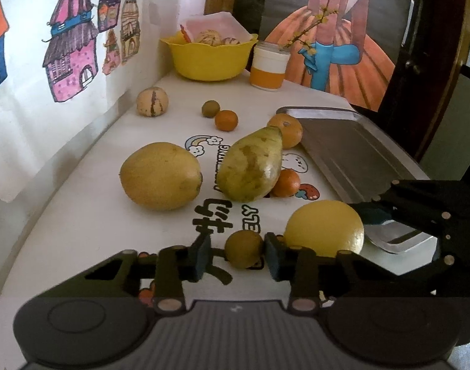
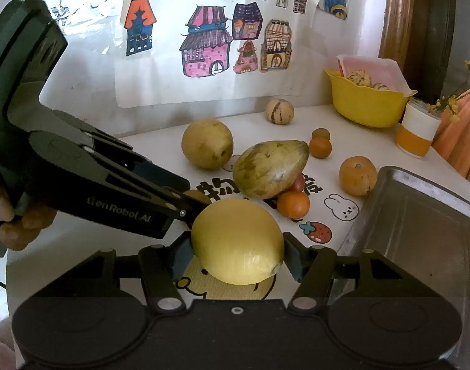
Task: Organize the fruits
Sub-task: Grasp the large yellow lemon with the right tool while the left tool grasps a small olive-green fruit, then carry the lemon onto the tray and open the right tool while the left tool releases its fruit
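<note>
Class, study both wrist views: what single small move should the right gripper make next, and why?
Probably lift the lemon and carry it right, over the metal tray. The right gripper has its fingers against both sides of the lemon, so it looks gripped, and the tray beside it holds no fruit yet.

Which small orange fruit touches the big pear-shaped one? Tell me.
The orange fruit tucked against the pear-shaped fruit's wide end; the others sit apart.
</note>
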{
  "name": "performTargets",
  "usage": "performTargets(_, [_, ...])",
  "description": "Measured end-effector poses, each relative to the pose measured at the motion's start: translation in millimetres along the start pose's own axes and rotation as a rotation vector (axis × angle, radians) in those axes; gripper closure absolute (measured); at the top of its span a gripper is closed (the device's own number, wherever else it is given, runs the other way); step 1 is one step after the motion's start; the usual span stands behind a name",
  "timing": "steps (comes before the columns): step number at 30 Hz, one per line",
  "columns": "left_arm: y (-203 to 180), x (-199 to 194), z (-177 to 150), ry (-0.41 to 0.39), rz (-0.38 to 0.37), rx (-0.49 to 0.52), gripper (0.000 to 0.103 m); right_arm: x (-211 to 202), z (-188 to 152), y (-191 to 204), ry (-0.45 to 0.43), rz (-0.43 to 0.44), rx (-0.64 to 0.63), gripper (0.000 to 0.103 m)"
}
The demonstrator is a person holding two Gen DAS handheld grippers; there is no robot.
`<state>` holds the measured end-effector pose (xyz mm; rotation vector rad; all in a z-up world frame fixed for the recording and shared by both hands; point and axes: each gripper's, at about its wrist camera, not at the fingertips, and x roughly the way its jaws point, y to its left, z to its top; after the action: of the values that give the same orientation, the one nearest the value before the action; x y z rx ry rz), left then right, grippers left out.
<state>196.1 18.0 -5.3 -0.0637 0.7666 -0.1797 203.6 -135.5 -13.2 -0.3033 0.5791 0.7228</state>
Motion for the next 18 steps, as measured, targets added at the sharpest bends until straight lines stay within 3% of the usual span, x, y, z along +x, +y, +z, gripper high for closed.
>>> performTargets(2, [-2,0,0,0.005,0.003,0.004,0.073,0,0,0,-0.005,-0.001,0.008,0.041])
performTargets(13, [-8,-18,0,-0.002,0.028,-0.026,0.074,-16,-13,0,-0.032,0.009,0.084,0.041])
performTargets(18, [-20,-32,14,-0.036,0.029,-0.014,0.074,-41,-16,-7,-0.088,0.004,0.156,0.041])
